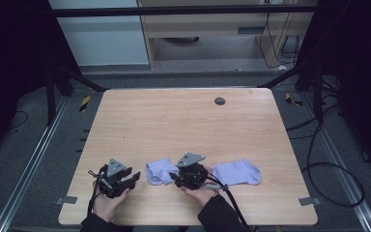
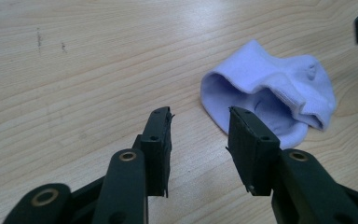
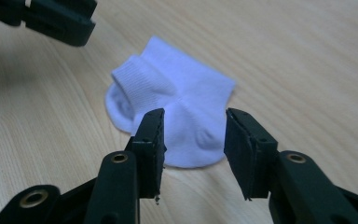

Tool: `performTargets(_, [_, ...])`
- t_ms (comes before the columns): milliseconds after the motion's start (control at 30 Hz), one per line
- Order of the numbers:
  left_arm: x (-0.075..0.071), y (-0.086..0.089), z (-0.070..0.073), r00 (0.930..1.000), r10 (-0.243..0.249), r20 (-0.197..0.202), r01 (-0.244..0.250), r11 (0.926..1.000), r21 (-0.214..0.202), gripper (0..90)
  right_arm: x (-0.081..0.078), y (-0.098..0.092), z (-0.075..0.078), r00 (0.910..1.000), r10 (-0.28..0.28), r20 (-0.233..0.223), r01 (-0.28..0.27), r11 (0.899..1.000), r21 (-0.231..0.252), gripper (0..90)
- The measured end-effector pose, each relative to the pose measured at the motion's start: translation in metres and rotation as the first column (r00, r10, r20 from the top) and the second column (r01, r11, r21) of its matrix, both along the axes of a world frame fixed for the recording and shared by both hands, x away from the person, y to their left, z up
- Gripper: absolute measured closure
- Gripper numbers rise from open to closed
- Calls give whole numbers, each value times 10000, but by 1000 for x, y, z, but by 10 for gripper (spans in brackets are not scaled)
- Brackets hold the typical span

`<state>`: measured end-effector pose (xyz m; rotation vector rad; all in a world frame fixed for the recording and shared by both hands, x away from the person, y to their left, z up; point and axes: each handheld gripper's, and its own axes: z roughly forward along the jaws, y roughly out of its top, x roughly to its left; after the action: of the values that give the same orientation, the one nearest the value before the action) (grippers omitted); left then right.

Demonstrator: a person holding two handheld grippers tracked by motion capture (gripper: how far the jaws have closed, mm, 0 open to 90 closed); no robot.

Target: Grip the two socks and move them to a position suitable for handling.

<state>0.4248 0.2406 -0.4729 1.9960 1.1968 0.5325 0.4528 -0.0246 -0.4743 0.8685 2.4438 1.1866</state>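
Note:
Two pale lilac ankle socks lie near the front edge of the wooden table (image 1: 183,125). The crumpled left sock (image 1: 158,172) sits between my two grippers. The flatter right sock (image 1: 239,172) lies just right of my right hand. My left gripper (image 1: 134,179) rests low on the table and is open, with bare wood between its jaws (image 2: 199,116); the sock's cuff opening (image 2: 270,93) lies just ahead to the right. My right gripper (image 1: 174,177) faces the same sock (image 3: 177,93) from the other side. It stands open (image 3: 193,116), its pads not pressing the cloth.
A round dark grommet (image 1: 220,101) sits in the table's far side. Black frame bars and cables (image 1: 328,159) surround the table on the floor. The left gripper's jaws (image 3: 60,18) show at the top left of the right gripper view.

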Motion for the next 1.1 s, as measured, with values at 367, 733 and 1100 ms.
performTargets(367, [1,-4,-2,9997,-221,-100,222,9997,90,627,1,24,-22,9968,548,-585,-581,9968,-555,604])
performTargets(733, [4,-15,-9,9988,-431,-211,435,9989,193,576,-1,25,-25,9934,564,-996,-607,9973,-410,884])
performTargets(1100, [18,-28,-23,9974,-590,-405,599,9980,215,493,-5,21,-19,9943,645,-845,-635,9979,142,889])
